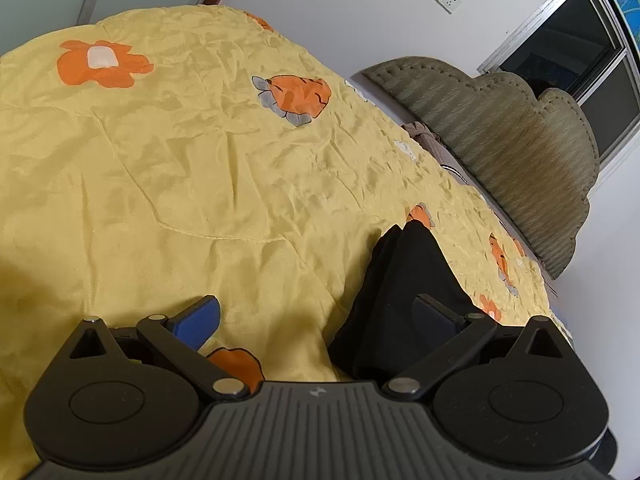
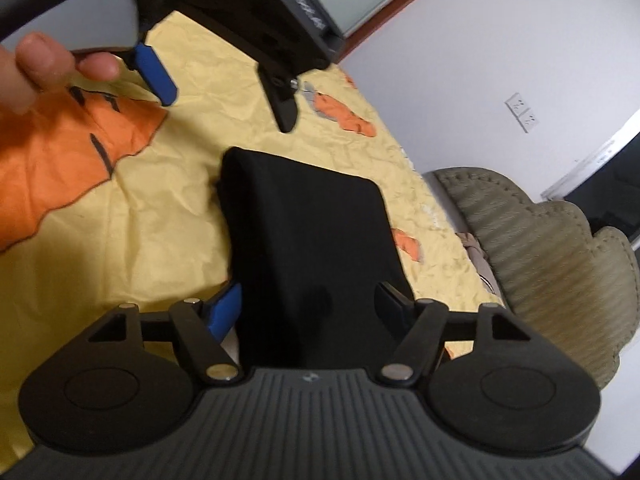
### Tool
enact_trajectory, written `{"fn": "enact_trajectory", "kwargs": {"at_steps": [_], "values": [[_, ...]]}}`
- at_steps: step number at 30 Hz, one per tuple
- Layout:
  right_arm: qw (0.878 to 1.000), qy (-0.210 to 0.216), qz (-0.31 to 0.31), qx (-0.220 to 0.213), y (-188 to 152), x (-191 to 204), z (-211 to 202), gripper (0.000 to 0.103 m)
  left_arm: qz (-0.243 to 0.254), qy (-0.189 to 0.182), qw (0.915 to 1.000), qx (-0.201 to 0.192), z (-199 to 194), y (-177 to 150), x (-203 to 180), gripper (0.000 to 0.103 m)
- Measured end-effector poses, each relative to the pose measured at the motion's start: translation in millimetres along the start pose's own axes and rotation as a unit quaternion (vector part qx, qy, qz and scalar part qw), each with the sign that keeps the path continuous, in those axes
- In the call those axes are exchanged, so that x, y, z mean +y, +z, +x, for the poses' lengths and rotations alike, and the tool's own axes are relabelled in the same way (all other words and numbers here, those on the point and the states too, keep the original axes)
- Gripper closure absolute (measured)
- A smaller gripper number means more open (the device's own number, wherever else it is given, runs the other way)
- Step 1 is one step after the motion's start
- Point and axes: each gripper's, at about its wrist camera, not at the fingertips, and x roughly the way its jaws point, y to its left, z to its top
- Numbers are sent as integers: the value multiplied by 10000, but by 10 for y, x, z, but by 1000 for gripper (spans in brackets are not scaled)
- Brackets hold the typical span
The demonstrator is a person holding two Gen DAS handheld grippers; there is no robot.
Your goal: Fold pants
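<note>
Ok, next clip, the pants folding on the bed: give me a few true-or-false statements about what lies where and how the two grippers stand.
1. The black pants lie folded into a compact bundle on the yellow bedspread. True.
2. The bedspread is plain, with no print. False: it carries orange flower and fruit shapes.
3. The left gripper stands open, nothing clamped. True: its right-hand finger overlaps the pants, the other is over bare bedspread.
4. The right gripper is shut tight on the pants. False: its jaws stand apart over the bundle's near end.
5. A padded headboard stands against the wall beyond the bed. True.
</note>
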Motion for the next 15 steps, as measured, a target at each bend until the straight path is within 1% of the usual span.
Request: {"fn": "enact_trajectory", "kwargs": {"at_steps": [4, 7, 8, 9, 10, 11, 12, 13, 14, 15], "values": [[9996, -44, -274, 111, 70, 156, 110, 36, 9, -14, 10000, 4, -2, -3, 5, 0], [9985, -383, -386, 114, 69, 208, 167, 35, -3, -38, 10000, 22, -3, 2, 11, 0], [9976, -497, -460, 109, 73, 234, 198, 36, -20, -56, 10000, 26, -7, 5, 16, 0], [9968, -553, -573, 85, 71, 269, 230, 46, -42, -77, 10000, 33, -10, 8, 23, 0], [9964, -545, -653, 69, 69, 303, 254, 66, -86, -110, 9999, 44, -11, 14, 34, 0], [9962, -512, -706, 63, 61, 339, 262, 75, -145, -159, 9998, 57, -12, 23, 52, 0], [9957, -535, -751, 23, 42, 374, 270, 82, -239, -252, 9994, 87, -11, 30, 76, 0], [9943, -635, -853, -36, 10, 413, 271, 85, -350, -384, 9985, 168, 1, 41, 101, 0], [9937, -680, -888, -85, -19, 428, 258, 86, -475, -549, 9969, 297, 23, 52, 126, 0], [9946, -654, -791, -136, -26, 409, 245, 87, -614, -747, 9944, 429, 42, 59, 148, 0]]}}
